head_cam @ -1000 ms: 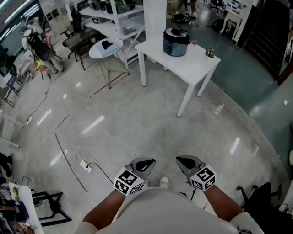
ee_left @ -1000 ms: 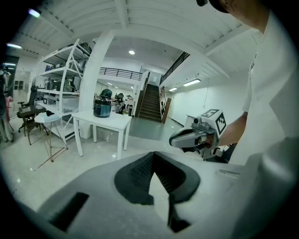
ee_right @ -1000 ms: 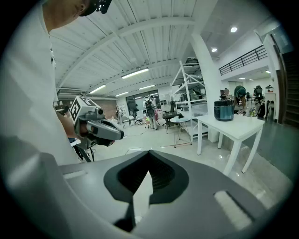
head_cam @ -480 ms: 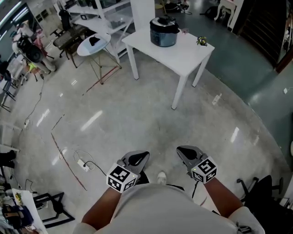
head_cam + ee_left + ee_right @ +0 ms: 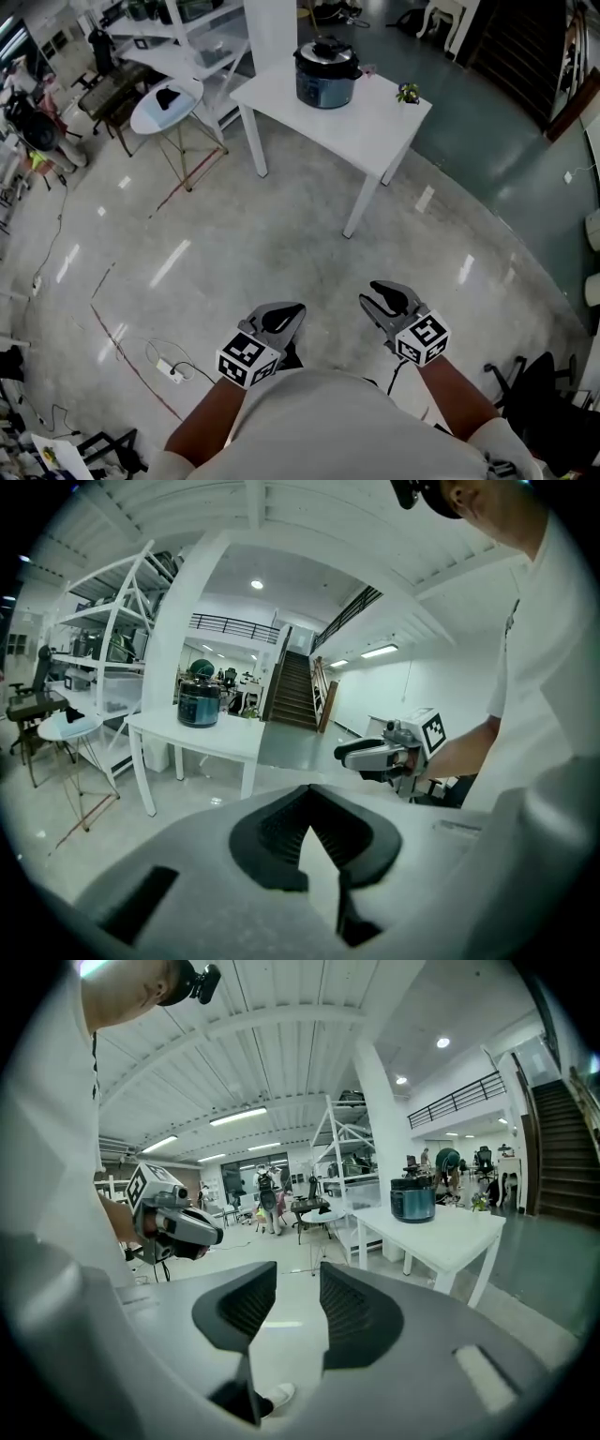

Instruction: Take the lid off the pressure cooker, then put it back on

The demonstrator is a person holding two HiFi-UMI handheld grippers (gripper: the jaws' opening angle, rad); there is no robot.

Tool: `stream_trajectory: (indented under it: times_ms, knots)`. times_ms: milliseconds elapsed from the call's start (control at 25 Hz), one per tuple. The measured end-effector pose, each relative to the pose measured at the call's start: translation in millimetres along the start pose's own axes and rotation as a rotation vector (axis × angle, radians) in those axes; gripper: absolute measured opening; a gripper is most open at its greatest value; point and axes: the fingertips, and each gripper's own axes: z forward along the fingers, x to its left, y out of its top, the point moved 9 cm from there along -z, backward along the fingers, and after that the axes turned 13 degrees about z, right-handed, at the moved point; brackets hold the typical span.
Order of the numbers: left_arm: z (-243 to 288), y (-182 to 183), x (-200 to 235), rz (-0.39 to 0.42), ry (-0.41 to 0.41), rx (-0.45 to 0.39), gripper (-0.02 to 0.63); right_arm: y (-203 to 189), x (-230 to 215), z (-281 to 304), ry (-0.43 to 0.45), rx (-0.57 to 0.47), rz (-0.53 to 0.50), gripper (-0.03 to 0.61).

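Observation:
The dark blue pressure cooker (image 5: 326,75) stands on the white table (image 5: 375,117) far ahead, its lid (image 5: 326,52) with a black handle in place. It shows small in the left gripper view (image 5: 198,705) and in the right gripper view (image 5: 413,1199). Both grippers hang close to my body over bare floor, well short of the table. My left gripper (image 5: 292,312) has its tips together and holds nothing (image 5: 308,789). My right gripper (image 5: 379,299) has just been opening; its jaws stand apart with only floor between them (image 5: 298,1277).
A small potted plant (image 5: 407,93) sits on the table's right corner. A round side table (image 5: 165,101) and white shelving (image 5: 178,42) stand to the left of it. A cable with a power strip (image 5: 172,368) lies on the floor at left; a black chair (image 5: 539,403) is at lower right.
The table and cooker have come nearer in the head view as both grippers moved forward. The right jaws, shut before, now stand apart.

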Motion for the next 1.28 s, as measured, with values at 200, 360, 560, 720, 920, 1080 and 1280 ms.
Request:
stream_trajectory:
  times_ms: [200, 360, 560, 720, 920, 1080, 1280]
  knots:
    - [-14, 15, 85, 0.038, -0.061, 0.002, 0.006, 54, -4, 66, -0.058, -0.03, -0.006, 0.232]
    - [-26, 21, 140, 0.071, -0.103, 0.017, 0.006, 94, -8, 109, -0.101, -0.057, -0.023, 0.282]
    - [-25, 23, 187, 0.054, -0.104, -0.002, 0.006, 131, -25, 145, -0.138, -0.058, -0.04, 0.298]
    - [-16, 25, 210, 0.017, -0.105, -0.014, 0.006, 154, -44, 166, -0.148, -0.072, -0.032, 0.296]
    - [5, 32, 239, 0.025, -0.102, -0.006, 0.006, 180, -82, 190, -0.145, -0.086, -0.046, 0.293]
    - [31, 53, 270, 0.035, -0.066, -0.011, 0.006, 202, -124, 211, -0.14, -0.1, -0.057, 0.29]
    - [70, 86, 308, 0.042, -0.047, -0.008, 0.006, 242, -177, 237, -0.121, -0.117, -0.076, 0.288]
